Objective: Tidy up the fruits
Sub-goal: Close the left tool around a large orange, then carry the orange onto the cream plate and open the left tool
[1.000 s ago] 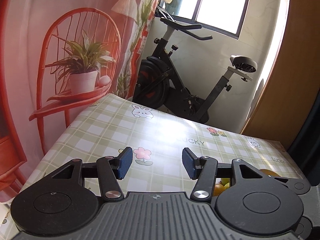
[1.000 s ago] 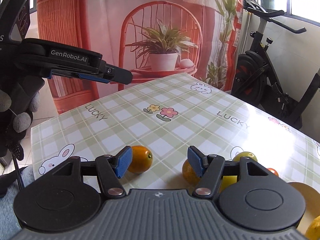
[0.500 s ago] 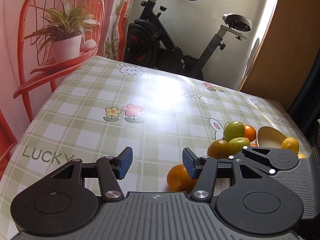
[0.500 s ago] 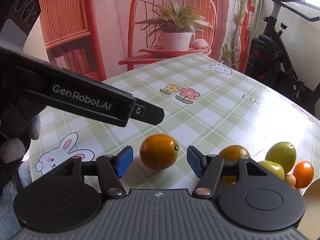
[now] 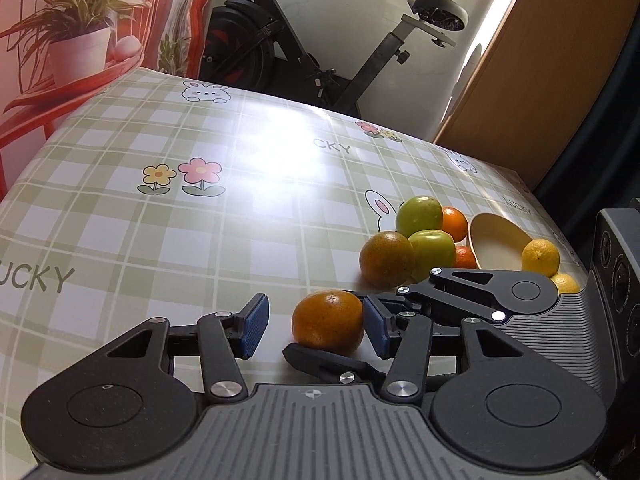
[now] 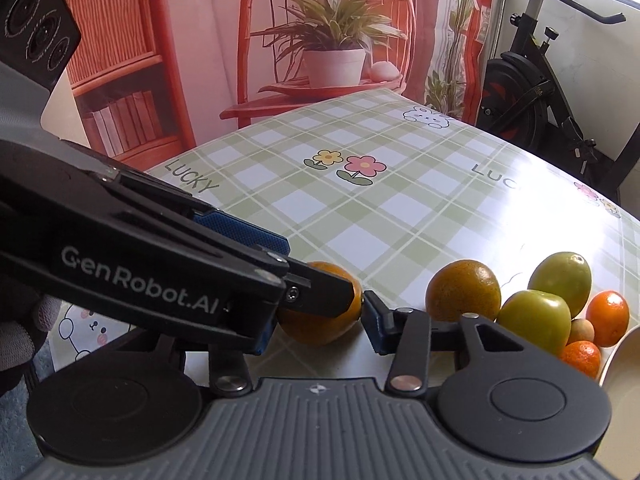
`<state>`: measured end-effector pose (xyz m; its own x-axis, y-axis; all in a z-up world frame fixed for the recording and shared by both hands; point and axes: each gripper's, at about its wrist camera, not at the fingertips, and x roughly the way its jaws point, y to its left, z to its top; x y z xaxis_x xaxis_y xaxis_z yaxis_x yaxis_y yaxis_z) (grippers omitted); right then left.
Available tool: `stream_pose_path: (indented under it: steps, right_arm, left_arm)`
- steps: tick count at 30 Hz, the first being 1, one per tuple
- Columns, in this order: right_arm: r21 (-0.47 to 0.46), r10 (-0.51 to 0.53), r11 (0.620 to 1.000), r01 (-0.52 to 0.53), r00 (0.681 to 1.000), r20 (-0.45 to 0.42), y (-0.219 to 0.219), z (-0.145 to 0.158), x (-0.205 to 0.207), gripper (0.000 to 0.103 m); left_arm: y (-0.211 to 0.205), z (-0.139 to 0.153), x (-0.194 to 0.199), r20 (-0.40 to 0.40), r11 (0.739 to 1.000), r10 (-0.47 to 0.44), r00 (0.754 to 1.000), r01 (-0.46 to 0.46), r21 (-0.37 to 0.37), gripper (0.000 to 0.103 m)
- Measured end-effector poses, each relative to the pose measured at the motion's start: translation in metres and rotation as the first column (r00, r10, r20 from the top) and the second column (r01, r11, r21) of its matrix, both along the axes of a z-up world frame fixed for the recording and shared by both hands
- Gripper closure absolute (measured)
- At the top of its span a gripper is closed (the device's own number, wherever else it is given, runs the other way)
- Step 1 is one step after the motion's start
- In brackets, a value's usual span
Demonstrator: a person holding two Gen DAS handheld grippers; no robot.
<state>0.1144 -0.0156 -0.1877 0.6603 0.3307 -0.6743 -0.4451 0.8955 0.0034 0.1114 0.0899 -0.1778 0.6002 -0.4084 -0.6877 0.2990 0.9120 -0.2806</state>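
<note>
Your left gripper (image 6: 280,280) is covering part of the nearest orange (image 6: 320,320), and the picture's right edge is cutting off the bowl (image 6: 624,364) beside the fruit.

Black gripper (image 5: 314,330), blue pads (image 5: 253,330), silver screws, white GenRobot.AI lettering

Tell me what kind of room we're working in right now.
Most likely a room in a home, not a lab: an exercise bike stands by the wall, the table wears a cartoon checked cover, and a printed backdrop of a chair and potted plant hangs behind it.
</note>
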Motion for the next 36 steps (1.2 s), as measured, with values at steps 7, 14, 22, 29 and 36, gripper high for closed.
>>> stream_pose_path:
  steps: [7,14,22,29,36]
  right_arm:
    - [0.026,-0.030,0.999,0.030,1.000,-0.008,-0.007,0.002,-0.010,0.056]
    - [0.066,-0.071,0.995,0.070,0.997,0.014,-0.021,0.011,-0.026,0.056]
    - [0.105,-0.140,0.986,0.131,0.987,0.084,-0.046,0.036,-0.043,0.056]
    - [0.124,-0.210,0.973,0.194,0.969,0.127,-0.073,0.050,-0.050,0.056]
    - [0.163,-0.307,0.946,0.281,0.938,0.160,-0.111,0.057,-0.059,0.056]
  left_arm:
    - [-0.011,0.000,-0.006,0.000,0.999,-0.042,0.999,0.042,0.000,0.060]
    - [-0.027,0.009,-0.016,0.029,0.997,-0.074,0.997,0.074,0.025,0.060]
    - [-0.055,0.031,-0.019,0.086,0.994,-0.110,0.990,0.108,0.033,0.060]
    - [-0.089,0.043,-0.013,0.116,0.988,-0.148,0.982,0.143,0.052,0.060]
    - [-0.131,0.050,-0.004,0.141,0.974,-0.220,0.965,0.208,0.095,0.059]
